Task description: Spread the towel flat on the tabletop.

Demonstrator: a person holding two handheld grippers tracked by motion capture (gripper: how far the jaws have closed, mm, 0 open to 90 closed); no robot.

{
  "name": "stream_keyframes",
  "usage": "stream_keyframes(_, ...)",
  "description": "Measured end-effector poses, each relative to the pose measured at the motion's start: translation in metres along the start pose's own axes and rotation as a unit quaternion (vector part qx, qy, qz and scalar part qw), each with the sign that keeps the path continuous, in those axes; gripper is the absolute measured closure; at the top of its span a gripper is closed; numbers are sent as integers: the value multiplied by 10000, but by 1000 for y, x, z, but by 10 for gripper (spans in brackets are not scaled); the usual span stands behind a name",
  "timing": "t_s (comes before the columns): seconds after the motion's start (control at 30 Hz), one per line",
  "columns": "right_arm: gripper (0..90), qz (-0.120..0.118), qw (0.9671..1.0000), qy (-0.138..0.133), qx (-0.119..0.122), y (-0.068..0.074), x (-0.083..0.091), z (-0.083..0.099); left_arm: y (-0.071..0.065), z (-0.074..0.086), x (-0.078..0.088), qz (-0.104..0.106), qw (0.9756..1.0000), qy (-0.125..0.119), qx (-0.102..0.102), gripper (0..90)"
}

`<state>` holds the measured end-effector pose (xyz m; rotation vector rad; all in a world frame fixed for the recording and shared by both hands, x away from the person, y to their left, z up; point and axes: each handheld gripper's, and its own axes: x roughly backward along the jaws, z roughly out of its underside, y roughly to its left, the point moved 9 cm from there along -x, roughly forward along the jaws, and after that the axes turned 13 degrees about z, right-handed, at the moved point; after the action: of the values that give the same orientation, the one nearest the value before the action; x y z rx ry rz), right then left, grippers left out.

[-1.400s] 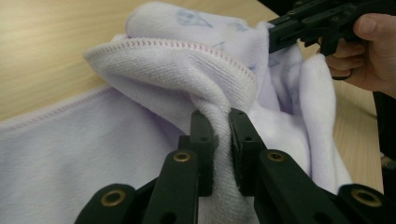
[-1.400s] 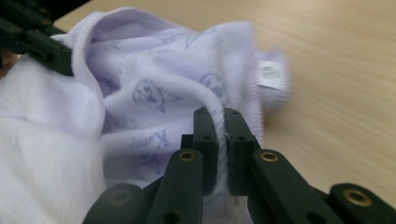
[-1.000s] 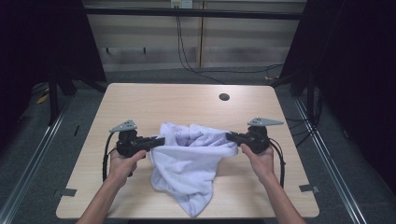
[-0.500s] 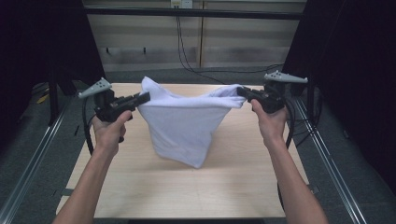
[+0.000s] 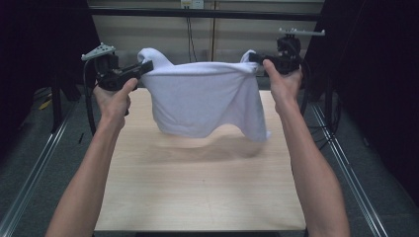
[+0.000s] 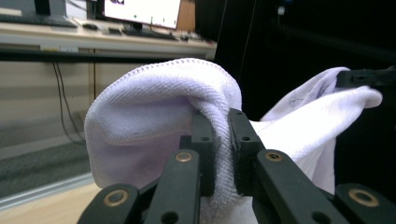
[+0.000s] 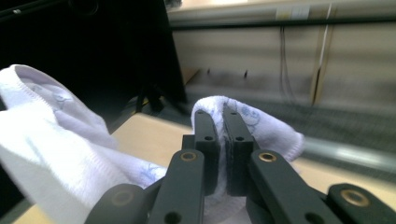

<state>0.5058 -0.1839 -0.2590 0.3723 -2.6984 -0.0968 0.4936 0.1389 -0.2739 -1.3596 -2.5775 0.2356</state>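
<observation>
Stretching between the two hand-held tools, a white terry-cloth towel (image 5: 207, 98) hangs in the air above the pale wooden table (image 5: 197, 192), spread like a small curtain with its top edge pulled nearly taut. In the high view the black left gripper (image 5: 144, 68) sits at about ten o'clock, its jaws pointing toward three o'clock and pinching one upper corner of the towel, where a small fold bulges up above the tips. The black right gripper (image 5: 253, 58) sits at about two o'clock, its jaws aimed toward nine o'clock and clamped on the opposite upper corner, with another little peak of cloth standing up beside it. The towel's lower hem sags unevenly: it dips lowest at about four o'clock from the cloth's middle, below the right gripper, and hangs clear of the tabletop with a soft shadow beneath it.

In the left gripper view the jaws are closed narrowly on a bunched fold of towel (image 6: 154, 116), the fabric wrapping over their tips. In the right gripper view the jaws stand almost together, with a thin fold of towel (image 7: 261, 126) squeezed between the pads and draped over the top.
</observation>
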Motion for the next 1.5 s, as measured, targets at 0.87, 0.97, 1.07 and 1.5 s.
stream_keyframes(0.87,669,-1129,9699,2093,524,48,75,329,-73,282,88,672,9695,2344,233,816)
stream_keyframes(0.97,589,-1189,9741,1900,297,37,85,320,-84,289,101,776,9658,2444,391,799)
stream_keyframes(1.07,561,-965,9811,1664,200,18,88,303,-90,291,110,892,9639,2475,413,678)
stream_keyframes(1.5,463,-244,9860,1605,370,-18,-24,274,-34,266,55,599,9720,2217,495,608)
